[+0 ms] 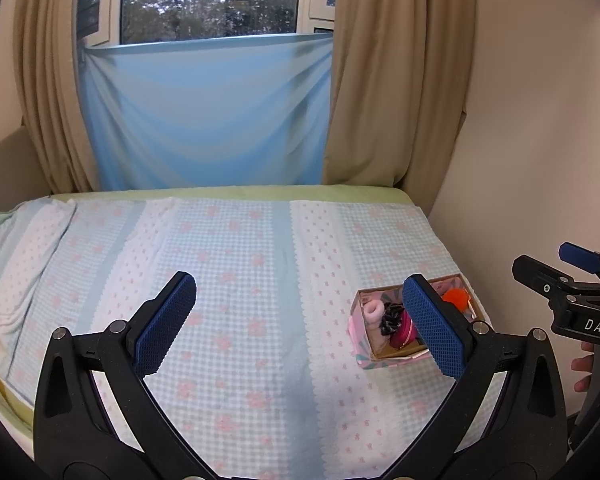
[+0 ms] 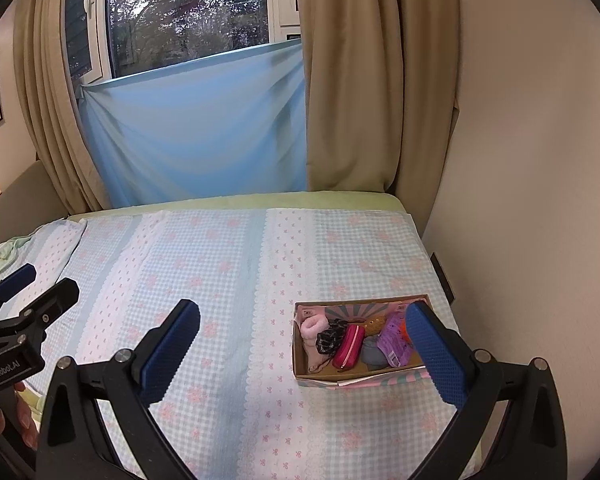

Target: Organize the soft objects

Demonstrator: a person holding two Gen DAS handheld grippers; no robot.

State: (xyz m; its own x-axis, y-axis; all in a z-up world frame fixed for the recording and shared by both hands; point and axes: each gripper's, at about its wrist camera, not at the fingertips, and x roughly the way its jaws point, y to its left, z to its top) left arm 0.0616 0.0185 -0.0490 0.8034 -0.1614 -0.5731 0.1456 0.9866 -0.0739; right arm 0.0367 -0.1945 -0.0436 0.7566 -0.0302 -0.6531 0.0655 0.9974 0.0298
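A small cardboard box (image 2: pixel 314 374) with pastel sides (image 1: pixel 359 361) sits on the bed near the right edge. It holds soft items: a pink fluffy piece (image 2: pixel 315 326), a black scrunchie (image 2: pixel 329 340), a magenta pouch (image 2: pixel 350 346), a grey piece (image 2: pixel 371 351), a purple knit piece (image 2: pixel 394 340) and an orange pompom (image 1: pixel 455 296). My left gripper (image 1: pixel 300 324) hovers open over the bedspread, left of the box, holding nothing. My right gripper (image 2: pixel 304 354) is open and holds nothing; its right finger (image 2: pixel 436 354) overlaps the box's right end.
The bed carries a blue-and-white checked spread (image 1: pixel 228 280) with pink flowers, rumpled at the left. A beige wall (image 2: pixel 520 200) runs close along the right. Beige curtains (image 1: pixel 396 80) and a blue cloth (image 1: pixel 204 120) hang beyond the far edge. A hand (image 1: pixel 584 368) grips the right tool.
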